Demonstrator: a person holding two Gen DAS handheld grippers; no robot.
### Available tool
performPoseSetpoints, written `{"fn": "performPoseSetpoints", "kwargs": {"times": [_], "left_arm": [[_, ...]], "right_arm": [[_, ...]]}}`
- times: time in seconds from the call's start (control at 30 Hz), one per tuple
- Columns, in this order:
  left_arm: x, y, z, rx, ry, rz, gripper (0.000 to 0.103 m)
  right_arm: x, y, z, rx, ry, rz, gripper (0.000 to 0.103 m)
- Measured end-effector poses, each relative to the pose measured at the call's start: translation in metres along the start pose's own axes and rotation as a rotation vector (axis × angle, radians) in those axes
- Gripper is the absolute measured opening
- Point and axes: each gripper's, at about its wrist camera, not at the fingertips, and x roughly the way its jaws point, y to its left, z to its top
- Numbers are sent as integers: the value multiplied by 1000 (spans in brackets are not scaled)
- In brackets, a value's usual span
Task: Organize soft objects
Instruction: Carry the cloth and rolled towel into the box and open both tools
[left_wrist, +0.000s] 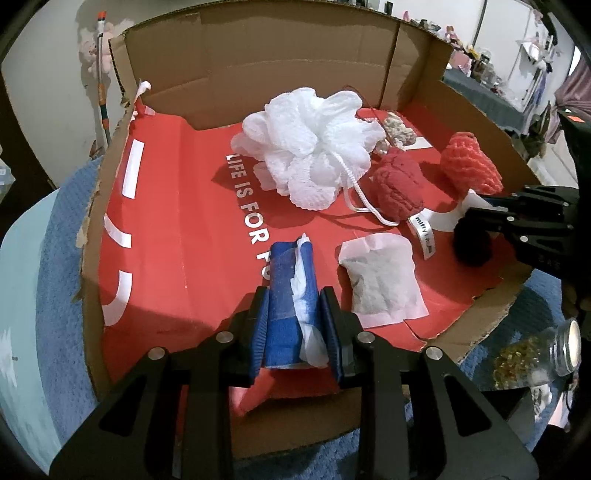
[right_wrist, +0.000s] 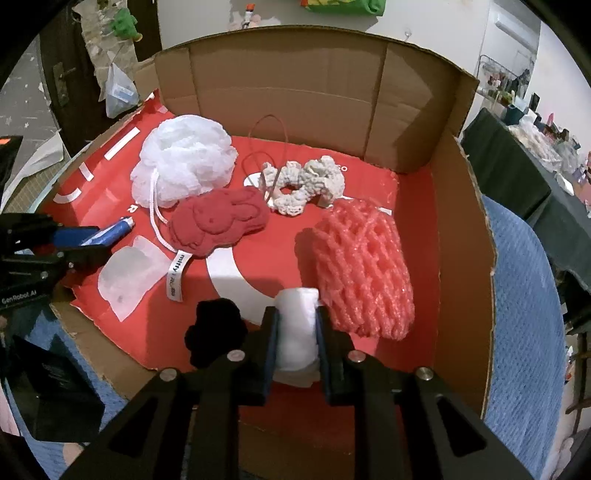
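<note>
Fingers clenched: left gripper (left_wrist: 295, 314) holds blue roll (left_wrist: 291, 295), right gripper (right_wrist: 295, 332) white wad (right_wrist: 297, 328), low over box (right_wrist: 461, 258) for placing.

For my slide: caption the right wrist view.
Right gripper clamps a white roll inside the box beside pink netting.

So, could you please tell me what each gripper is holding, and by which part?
The left gripper clamps a blue roll across its near end; the right gripper clamps a white wad by its sides.
</note>
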Motion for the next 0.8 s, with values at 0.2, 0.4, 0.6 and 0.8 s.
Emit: {"fn": "performPoseSetpoints", "kwargs": {"times": [0.2, 0.4, 0.6, 0.8], "left_arm": [[1, 0, -2, 14, -3, 7, 26], [1, -1, 0, -1, -1, 11, 27], [-2, 2, -1, -9, -4, -9, 31], [-11, -2, -3, 2, -37, -11, 56]], "right_arm": [[2, 2, 0, -17, 0, -12, 23], [2, 7, -2, -42, -1, -28, 35], [-3, 9, -2, -51, -16, -42, 43], [-12, 9, -2, -46, -33, -45, 46]]}}
